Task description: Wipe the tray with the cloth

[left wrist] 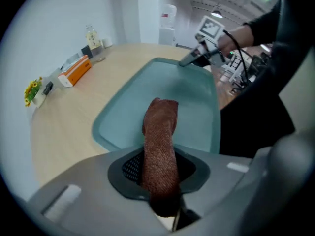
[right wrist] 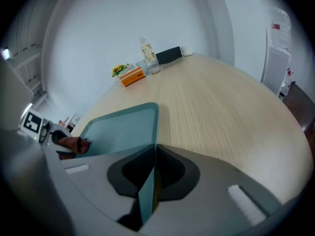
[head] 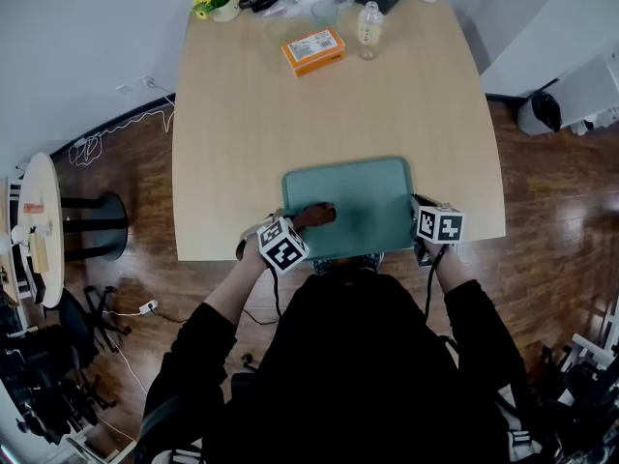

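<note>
right gripper (right wrist: 152,181) jaws pinch the tray (right wrist: 123,129) rim (teal).

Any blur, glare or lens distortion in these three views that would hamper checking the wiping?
Head view: sharp, evenly lit, no glare on the tray. Left gripper view: strong fisheye with dark corners; the cloth is soft close to the lens. Right gripper view: same fisheye and dark corners; the tray rim nearest the lens is blurred, the far table sharper.

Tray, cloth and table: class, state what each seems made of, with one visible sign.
The tray: probably plastic, matte teal, smooth with a moulded rounded rim. The cloth: textile, reddish-brown, coarse grainy weave. The table: wood or wood-look laminate, pale with straight grain lines.
</note>
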